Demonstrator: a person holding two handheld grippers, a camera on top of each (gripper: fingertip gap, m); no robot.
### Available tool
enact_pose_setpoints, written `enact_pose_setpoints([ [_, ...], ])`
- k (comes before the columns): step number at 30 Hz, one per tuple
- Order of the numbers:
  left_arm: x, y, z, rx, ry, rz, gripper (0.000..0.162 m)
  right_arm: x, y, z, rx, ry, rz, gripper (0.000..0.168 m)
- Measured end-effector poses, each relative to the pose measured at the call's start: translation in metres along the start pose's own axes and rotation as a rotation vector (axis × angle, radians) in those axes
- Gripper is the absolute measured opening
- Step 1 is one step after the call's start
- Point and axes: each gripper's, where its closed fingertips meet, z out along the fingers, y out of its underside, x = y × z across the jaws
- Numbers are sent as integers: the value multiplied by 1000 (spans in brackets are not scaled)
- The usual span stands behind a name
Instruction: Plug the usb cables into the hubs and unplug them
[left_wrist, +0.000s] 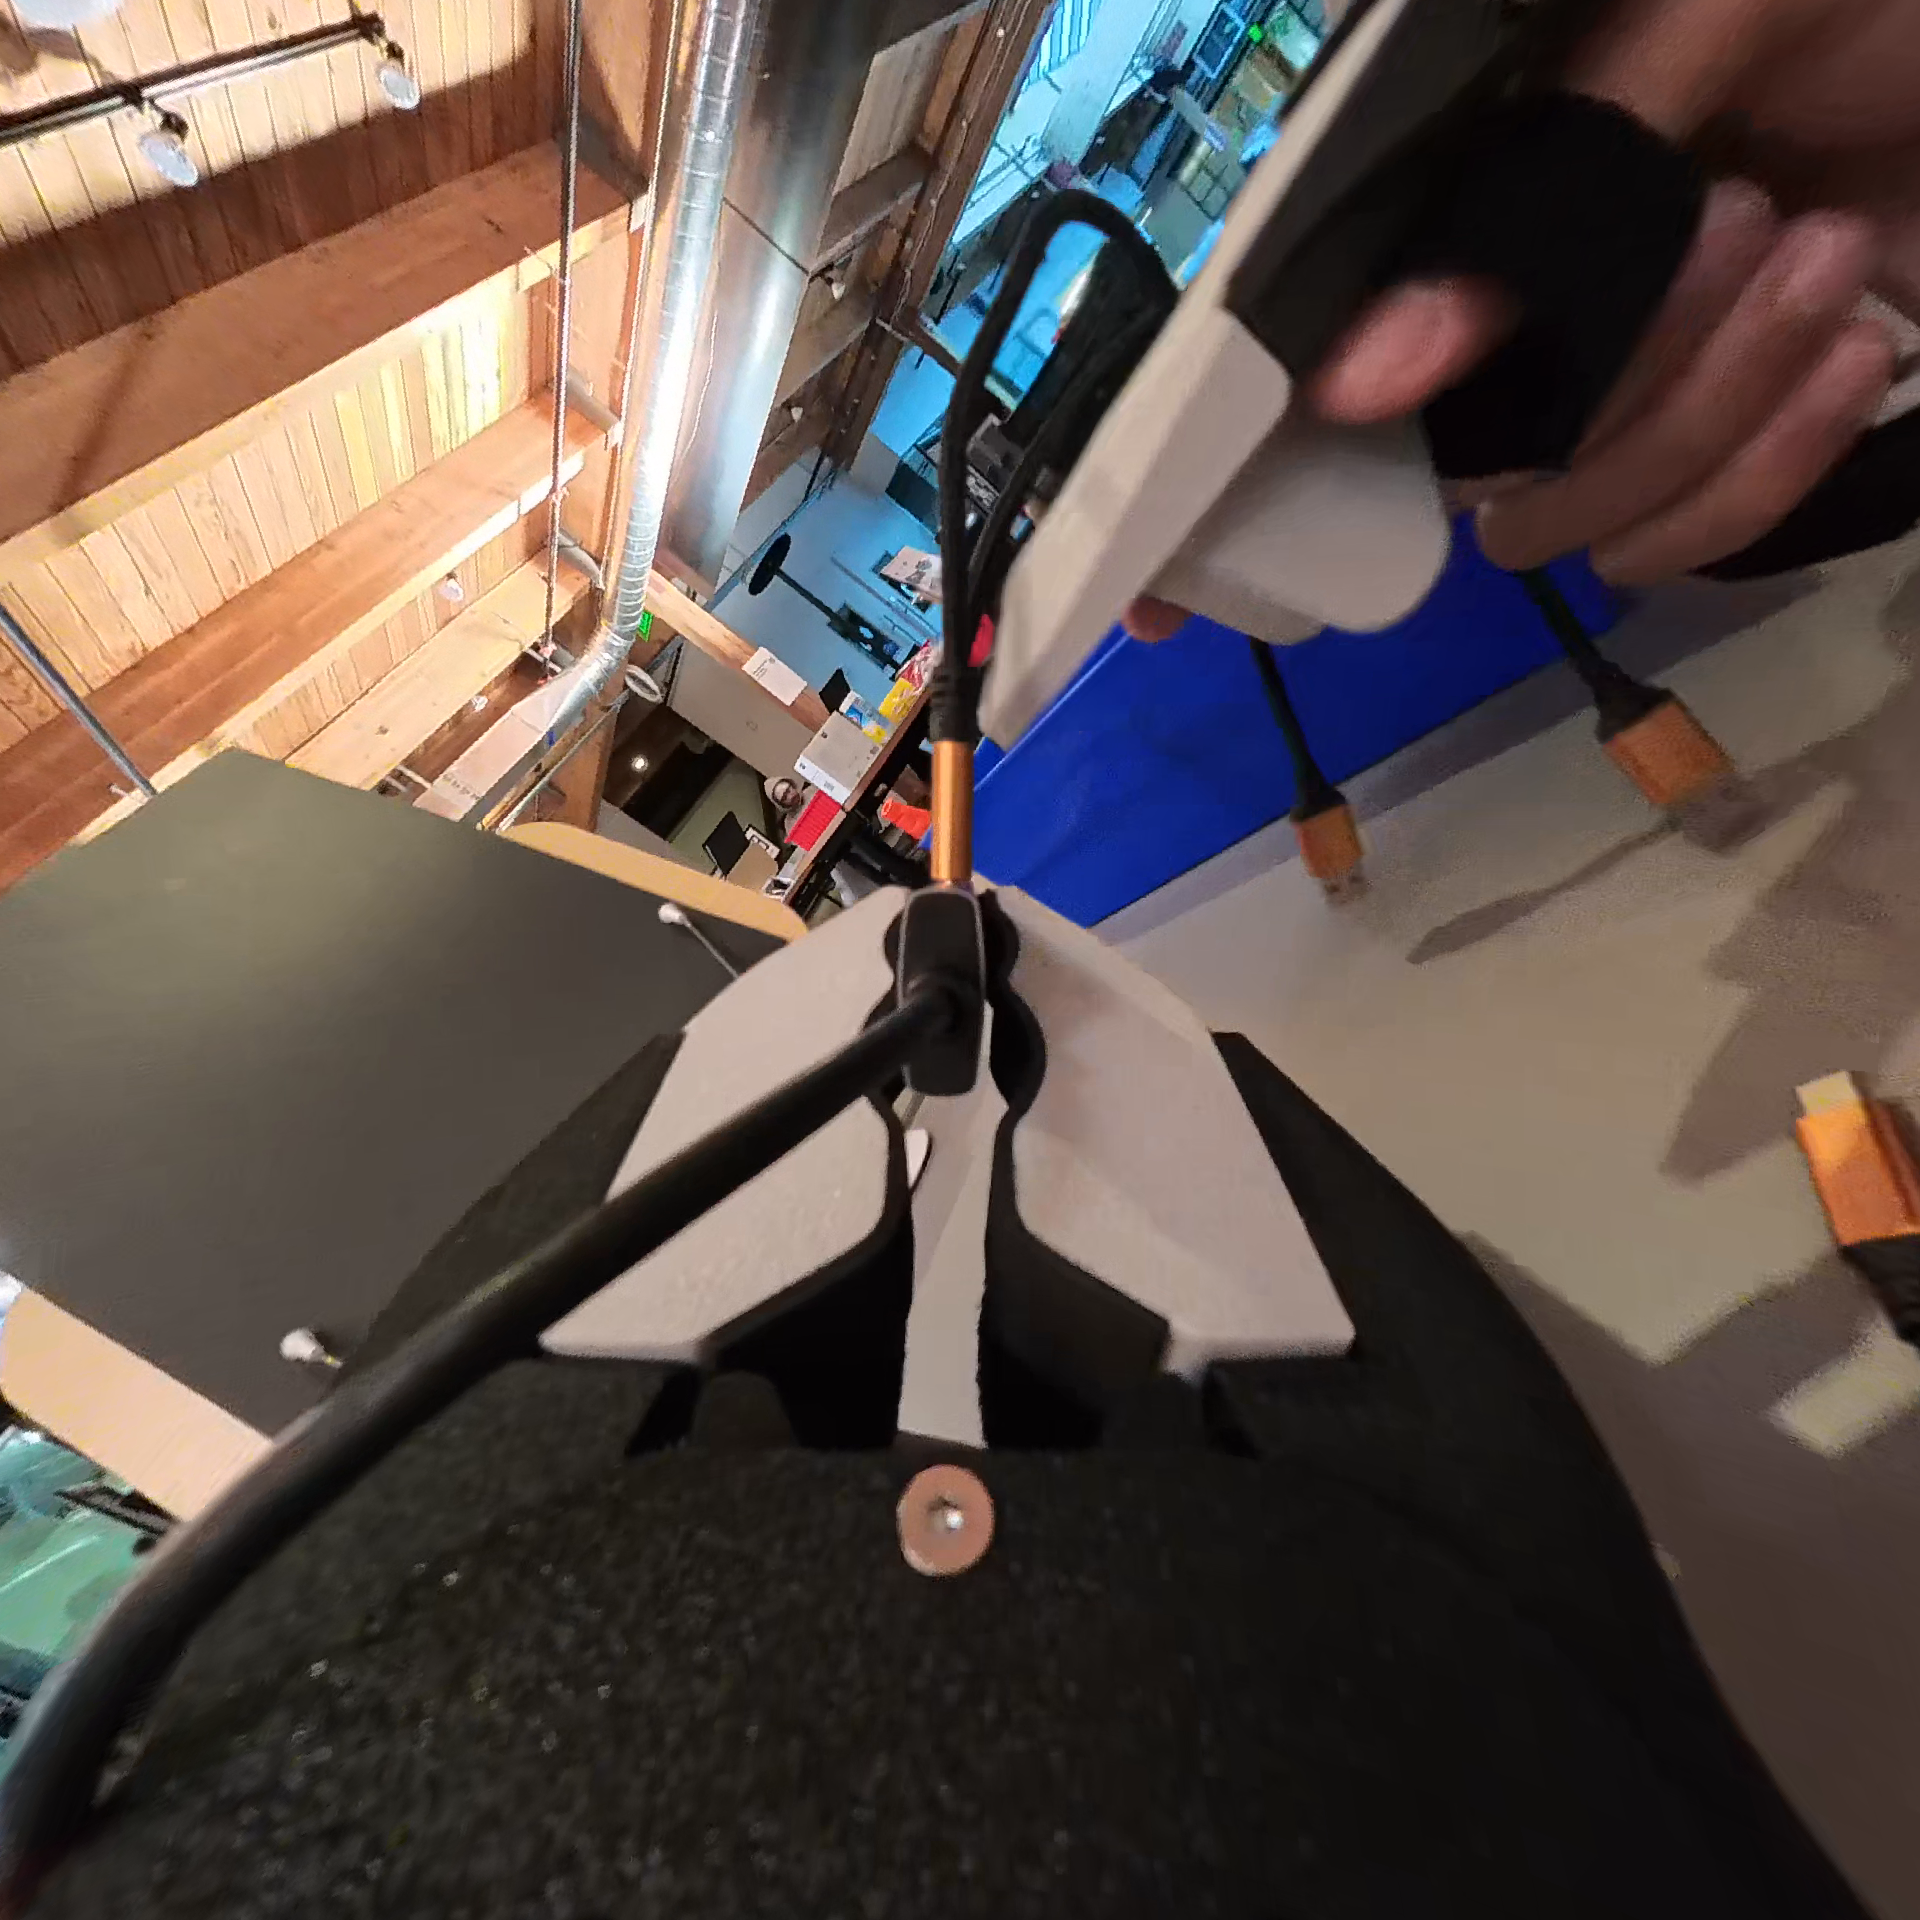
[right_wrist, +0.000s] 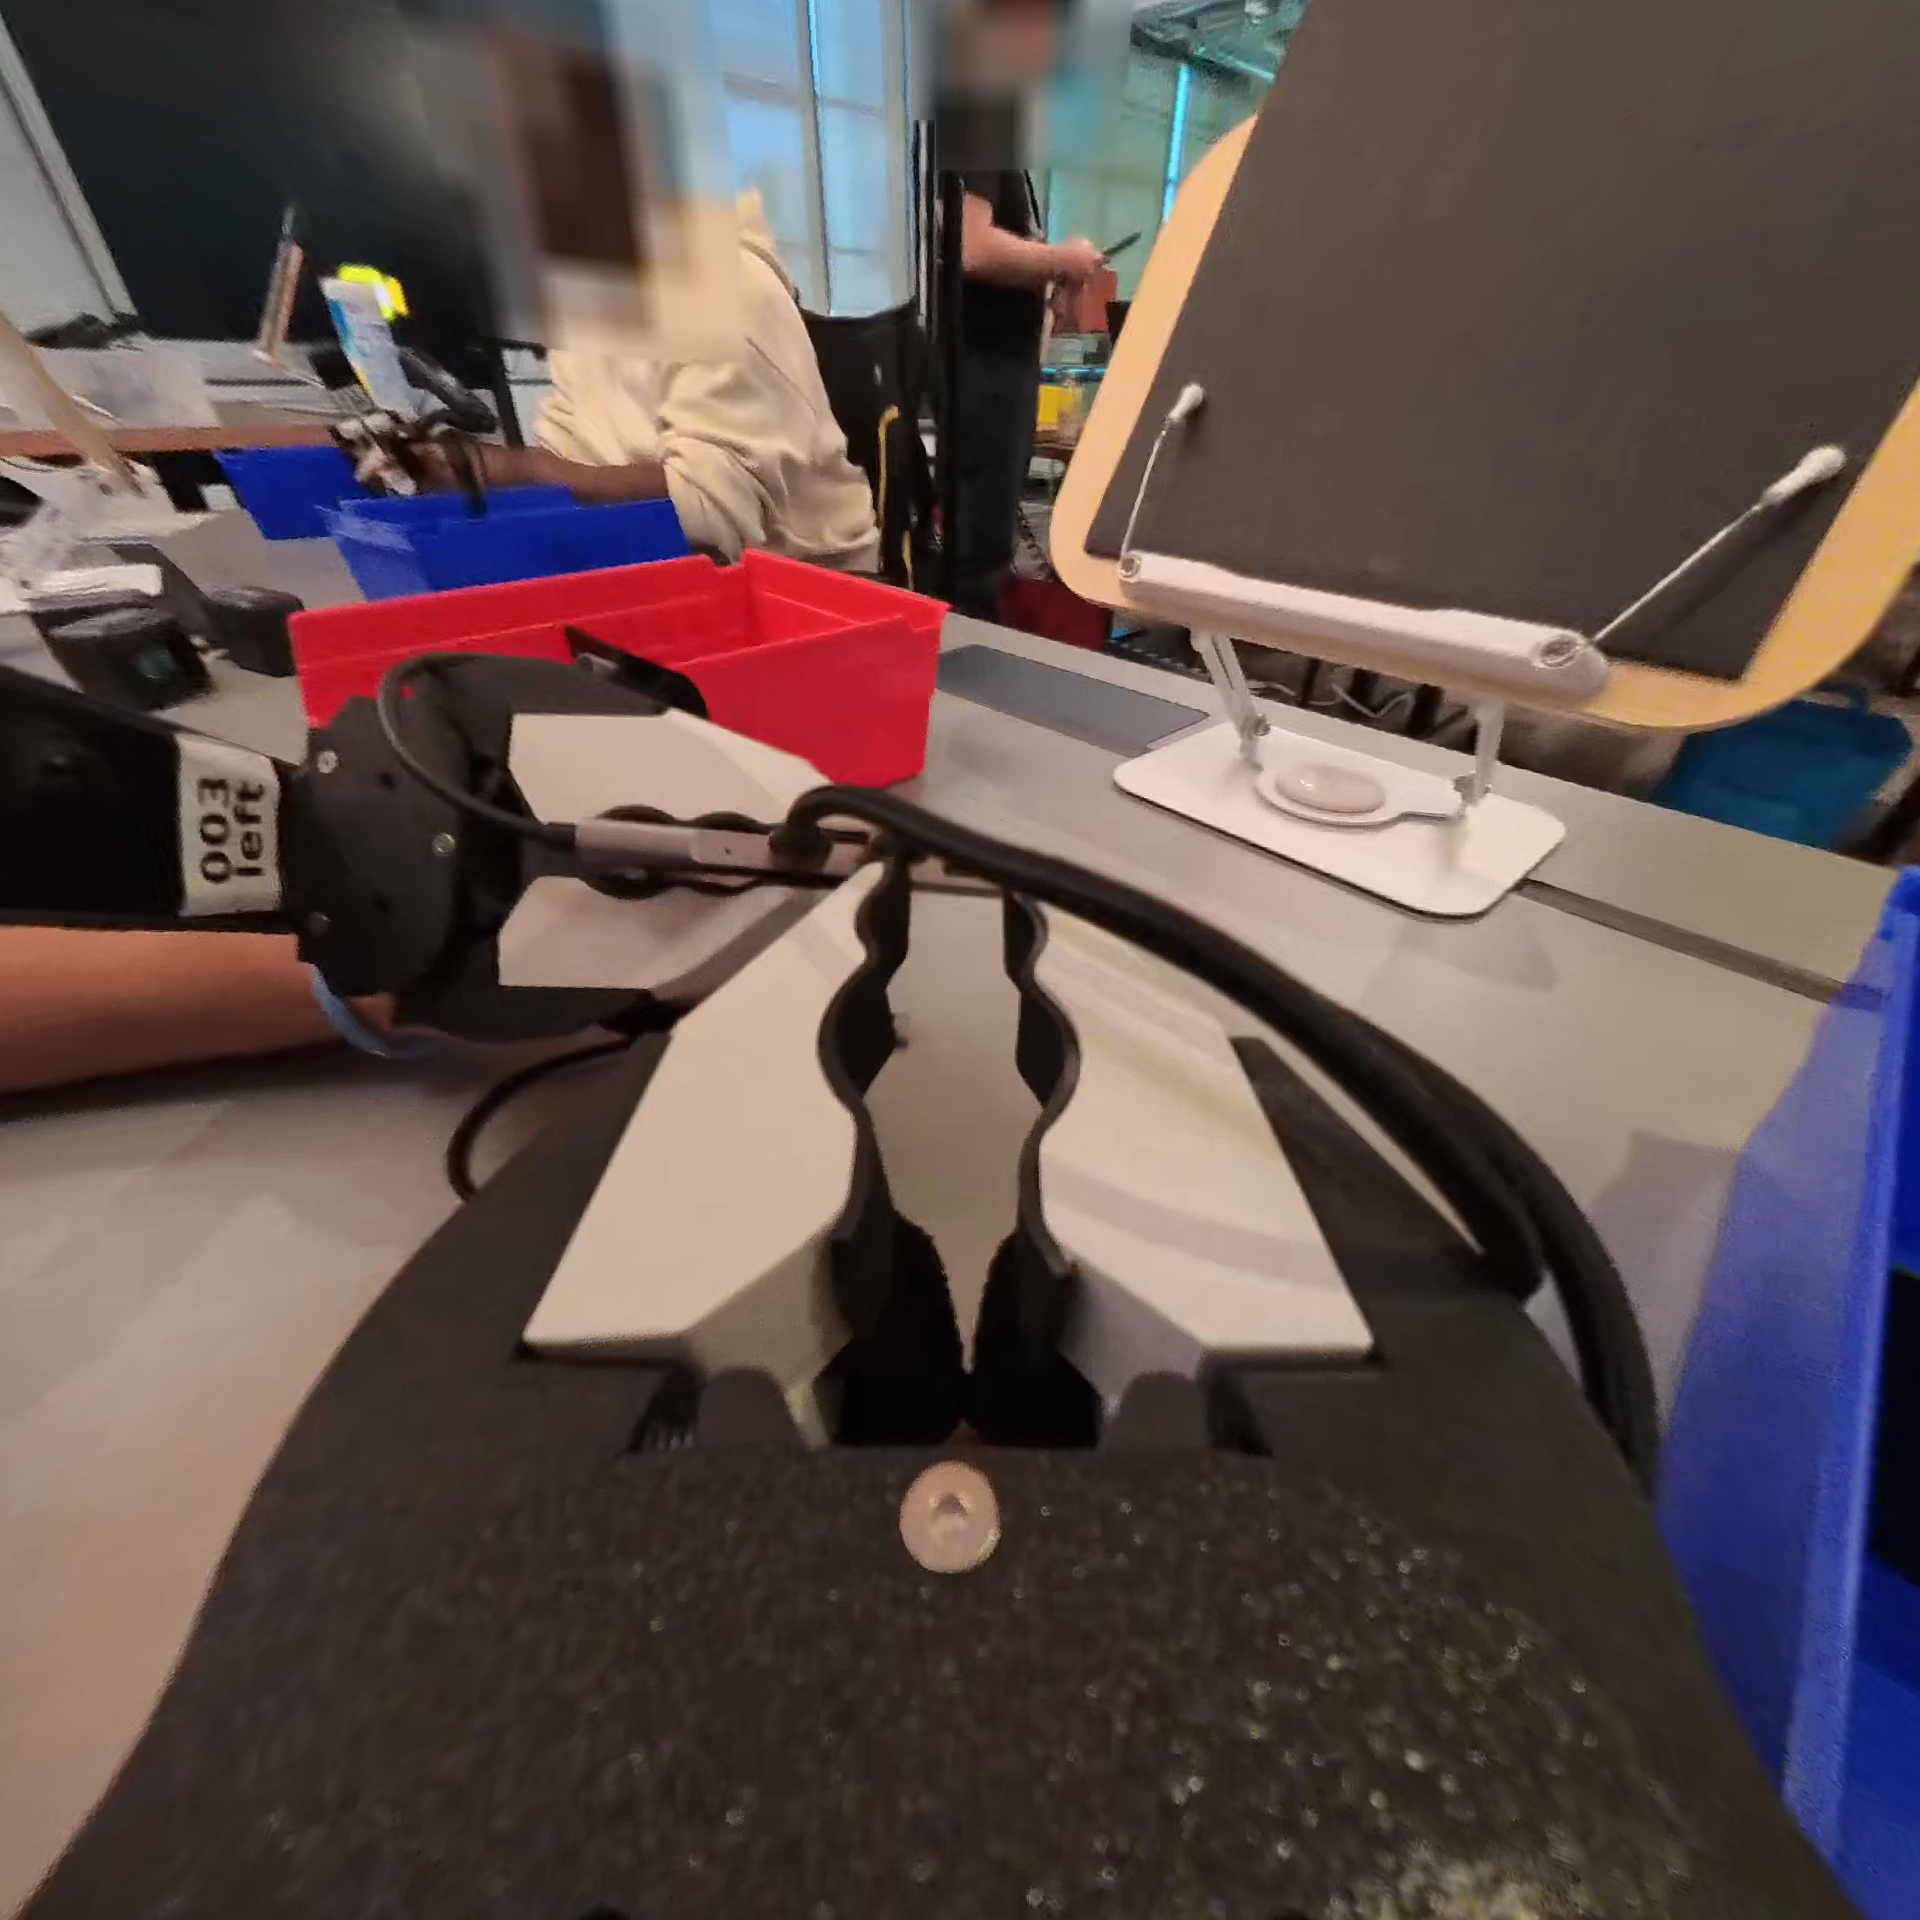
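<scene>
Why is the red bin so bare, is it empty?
Looks empty. The red bin on the table shows only bare dividers inside; its near compartments hide behind the front wall.

Bins, a tilted board and spare plugs on a grey table

A red bin (right_wrist: 727, 665) sits far left on the table (right_wrist: 1299, 997), blue bins (right_wrist: 499, 535) behind it; a dark board on a white stand (right_wrist: 1340, 821) tilts at the far right (two wire arms hold it). Orange-collared cable plugs (left_wrist: 1662, 748) lie loose beside a blue bin (left_wrist: 1195, 758).

Grey table (right_wrist: 208, 1247) lies open leftward — red bin (right_wrist: 623, 665), stand (right_wrist: 1351, 821) block ahead.
</scene>
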Motion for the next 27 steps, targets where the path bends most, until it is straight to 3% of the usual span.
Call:
enact_pose_setpoints([
  [3,3,-3,0,9,4,18,10,-4,1,-1,1,-28,-28,11],
  [12,4,-1,0,9,16,28,10,-13,4,3,-6,-54,-40,21],
  [18,7,-7,-1,48,48,-28,10,-14,-4,-3,56,-109,20,15],
  [27,10,-7,-2,44,31,43,10,-17,0,-2,25,-123,57,10],
])
